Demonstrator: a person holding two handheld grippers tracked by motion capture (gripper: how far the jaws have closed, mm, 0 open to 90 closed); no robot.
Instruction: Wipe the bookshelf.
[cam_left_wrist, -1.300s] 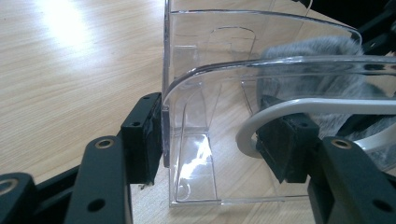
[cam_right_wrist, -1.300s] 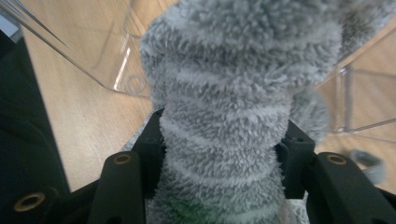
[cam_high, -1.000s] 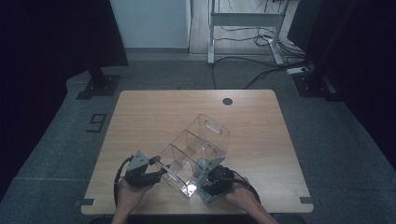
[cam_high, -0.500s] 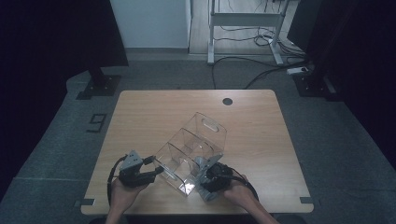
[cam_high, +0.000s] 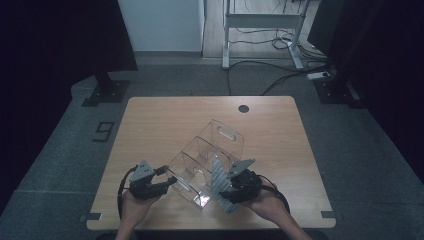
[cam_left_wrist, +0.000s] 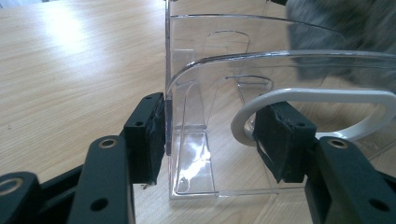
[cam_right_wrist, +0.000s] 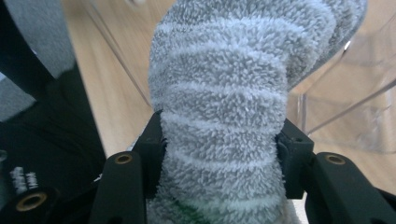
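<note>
A person works at a wooden table (cam_high: 165, 120) with a gripper in each hand. The left gripper (cam_left_wrist: 210, 140) is pinching the near end wall of a clear plastic organizer (cam_high: 207, 155), one jaw outside the wall and the other inside, just under its white-rimmed handle cutout (cam_left_wrist: 313, 109); this hold probably steadies the box so it cannot slide while something is put in. The right gripper (cam_right_wrist: 219, 154) is pressed together on a fuzzy grey sock (cam_right_wrist: 219, 93), clamping it at mid-length so the free end stands up beyond the jaws. In the high view the sock (cam_high: 220, 182) hangs as a narrow strip just to the left of the right gripper (cam_high: 235, 187), right against the organizer's near corner, seemingly ready to go into a compartment. The sock is thick and plush, mid-grey with thin paler stripes across it. The organizer is see-through, with inner dividers, and sits at an angle between the two grippers.
</note>
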